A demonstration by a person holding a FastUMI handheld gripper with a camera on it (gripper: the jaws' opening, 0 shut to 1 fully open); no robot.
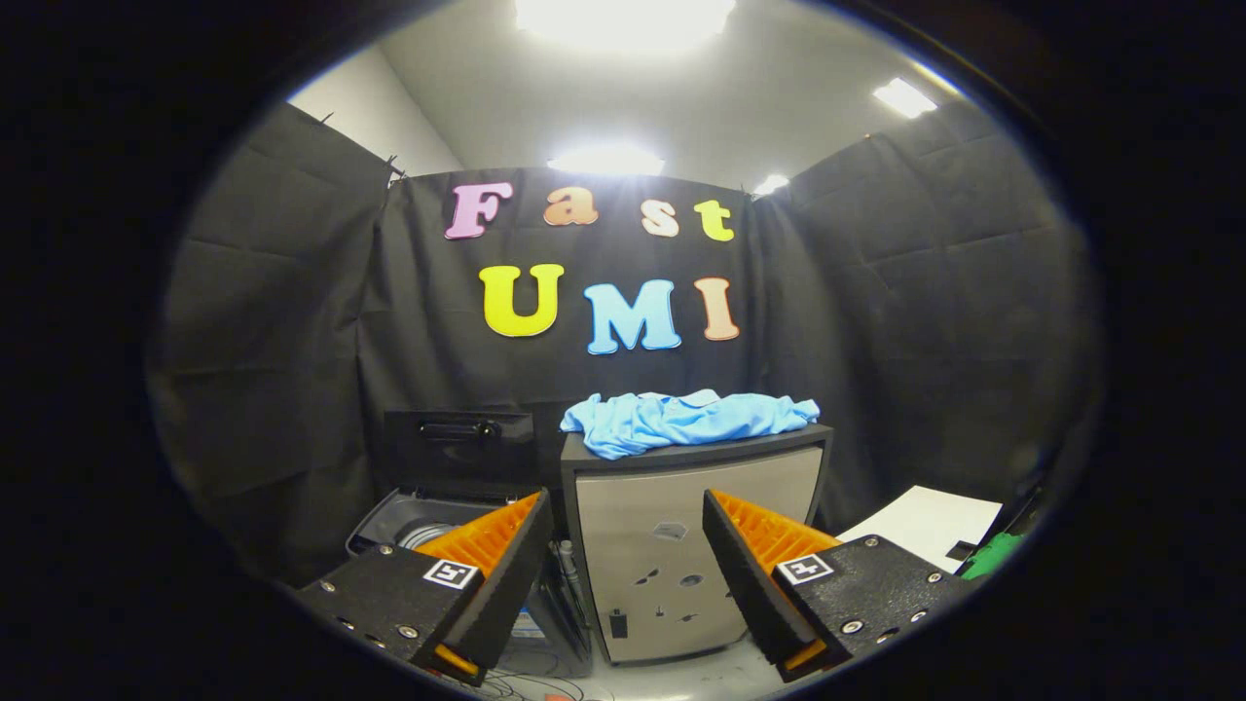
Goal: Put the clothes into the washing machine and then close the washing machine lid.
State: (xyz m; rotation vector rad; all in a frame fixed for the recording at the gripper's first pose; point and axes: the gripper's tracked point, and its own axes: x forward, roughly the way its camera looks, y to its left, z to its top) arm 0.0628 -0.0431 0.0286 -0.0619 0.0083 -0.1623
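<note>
Gripper [623,545] spread, empty; blue clothes [681,421] lie beyond on cabinet [681,545].

A grey cabinet [696,545] with a dark top stands against the black cloth wall [292,321]. Its pale front panel carries a few small dark marks. To its right lies a white sheet [925,526], with a green object [993,555] just beside it. Bright ceiling lights [623,15] glare overhead.

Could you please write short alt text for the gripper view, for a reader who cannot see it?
A crumpled light blue garment lies on top of a grey cabinet, beyond the open hand-held gripper, whose fingers hold nothing. Beside the cabinet, behind one finger, sits a dark washing machine with its lid raised.
</note>
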